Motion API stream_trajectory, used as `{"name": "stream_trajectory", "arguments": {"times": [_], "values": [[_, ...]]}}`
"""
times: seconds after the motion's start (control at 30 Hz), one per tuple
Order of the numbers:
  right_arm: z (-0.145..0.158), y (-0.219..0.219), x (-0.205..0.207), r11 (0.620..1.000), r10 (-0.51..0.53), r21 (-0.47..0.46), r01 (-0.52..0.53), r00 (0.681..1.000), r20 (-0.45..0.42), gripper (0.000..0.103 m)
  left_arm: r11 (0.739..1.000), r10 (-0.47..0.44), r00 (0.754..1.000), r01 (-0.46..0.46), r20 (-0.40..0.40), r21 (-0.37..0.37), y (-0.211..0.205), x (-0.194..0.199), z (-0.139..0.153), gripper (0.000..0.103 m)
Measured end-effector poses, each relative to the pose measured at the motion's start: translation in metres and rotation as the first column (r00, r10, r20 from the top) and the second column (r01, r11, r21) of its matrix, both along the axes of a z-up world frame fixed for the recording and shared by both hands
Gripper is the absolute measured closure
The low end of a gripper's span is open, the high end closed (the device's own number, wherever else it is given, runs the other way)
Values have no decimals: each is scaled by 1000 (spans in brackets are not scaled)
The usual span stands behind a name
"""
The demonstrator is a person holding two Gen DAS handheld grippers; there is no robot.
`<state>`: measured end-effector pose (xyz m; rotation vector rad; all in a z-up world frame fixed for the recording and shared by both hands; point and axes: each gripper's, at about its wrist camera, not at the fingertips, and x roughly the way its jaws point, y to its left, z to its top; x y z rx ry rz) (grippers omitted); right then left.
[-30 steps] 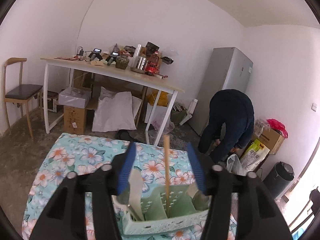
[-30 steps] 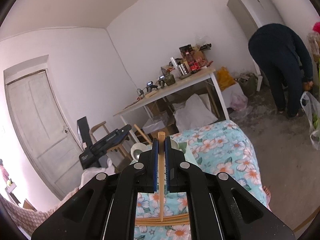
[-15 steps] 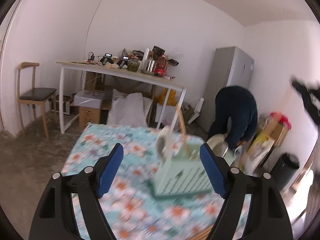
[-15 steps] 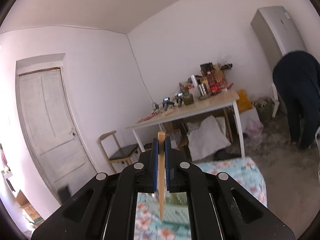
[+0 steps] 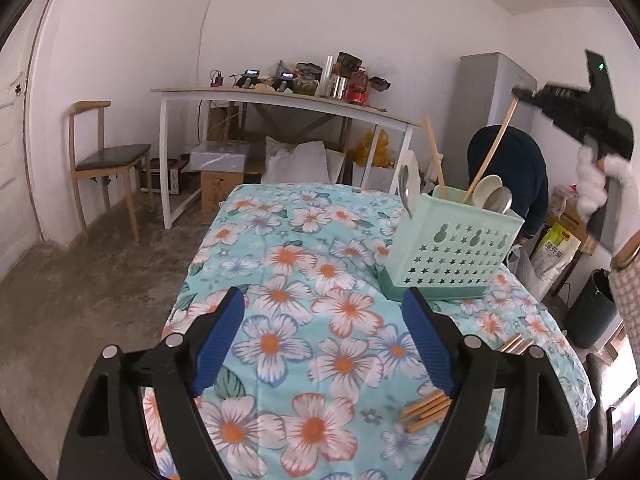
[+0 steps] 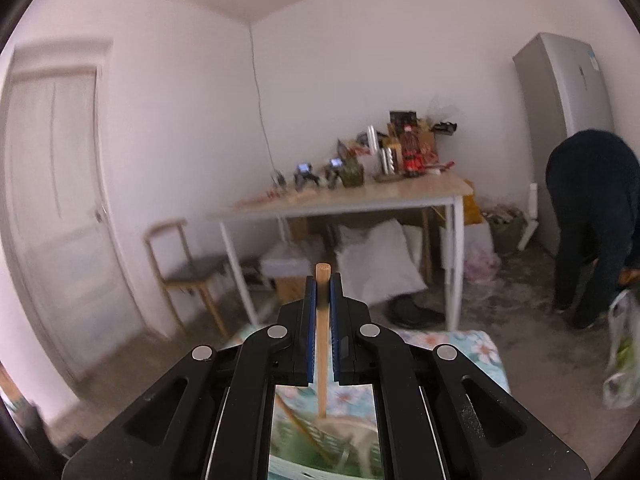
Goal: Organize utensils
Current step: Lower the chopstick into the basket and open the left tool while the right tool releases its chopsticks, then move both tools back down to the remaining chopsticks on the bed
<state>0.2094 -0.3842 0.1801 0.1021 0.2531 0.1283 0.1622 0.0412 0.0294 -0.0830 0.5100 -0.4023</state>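
Observation:
My left gripper (image 5: pixel 324 340) stands open low over the flowered tablecloth (image 5: pixel 304 264), nothing between its blue pads. The pale green utensil caddy (image 5: pixel 448 248) stands ahead to the right, holding spoons (image 5: pixel 494 196) and a wooden chopstick (image 5: pixel 434 152). Several loose chopsticks (image 5: pixel 424 410) lie on the cloth by the right finger. At the upper right, a white-gloved hand (image 5: pixel 596 184) holds my right gripper (image 5: pixel 524 94) above the caddy. In the right wrist view that right gripper (image 6: pixel 322 292) is shut on an upright wooden chopstick (image 6: pixel 322 328), whose lower end hangs over the blurred caddy (image 6: pixel 320 440).
Beyond the bed-like table stands a white desk (image 5: pixel 280 98) cluttered with bottles and devices, boxes and bags under it. A wooden chair (image 5: pixel 104 160) is at the left, a grey fridge (image 5: pixel 488 96) at the right. A person (image 5: pixel 508 168) bends by the fridge. A black bin (image 5: pixel 592 312) stands at the right.
My left gripper let go of the chopstick in the caddy, opened wide and drew back and down. My right gripper carried its chopstick up and across until it was over the caddy.

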Motion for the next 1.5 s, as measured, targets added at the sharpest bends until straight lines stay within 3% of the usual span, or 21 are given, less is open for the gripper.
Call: {"name": "stream_trajectory", "arguments": {"times": [0.17,0.23,0.43,0.63,0.8,1.0,1.13,1.23,1.4,1.5], "values": [[-17,-1,-5,1000,19,12,-18,998,-54,93,1000,-14,1000,14,-10,-13,-3,1,-3,24],[-13,-7,-20,999,17,28,-16,999,-37,80,1000,-26,1000,26,-11,-13,-7,1,-2,24],[1,-25,-56,996,17,83,-19,1000,15,74,998,-52,998,51,-30,-36,-21,1,-5,24],[-10,-46,-103,993,-6,119,10,999,-37,72,995,-85,996,83,-26,-50,-34,-2,-3,24],[-48,-57,-132,986,-11,162,38,986,-164,60,990,-140,990,139,-26,-37,-53,-5,-5,24],[-137,-61,-145,948,-14,285,140,915,-404,59,972,-233,972,233,-29,14,-85,-11,-5,24],[-185,-65,-149,902,-1,371,221,859,-511,57,948,-303,953,304,-25,99,-111,-22,-8,24],[-202,-66,-146,889,14,388,243,833,-553,57,920,-351,936,352,-33,171,-129,-33,-15,24],[-209,-74,-148,874,41,422,240,830,-556,57,861,-416,909,403,-26,309,-164,-56,-32,24],[-213,-80,-152,869,51,435,235,833,-552,57,797,-468,883,431,-19,423,-186,-69,-45,26]]}}
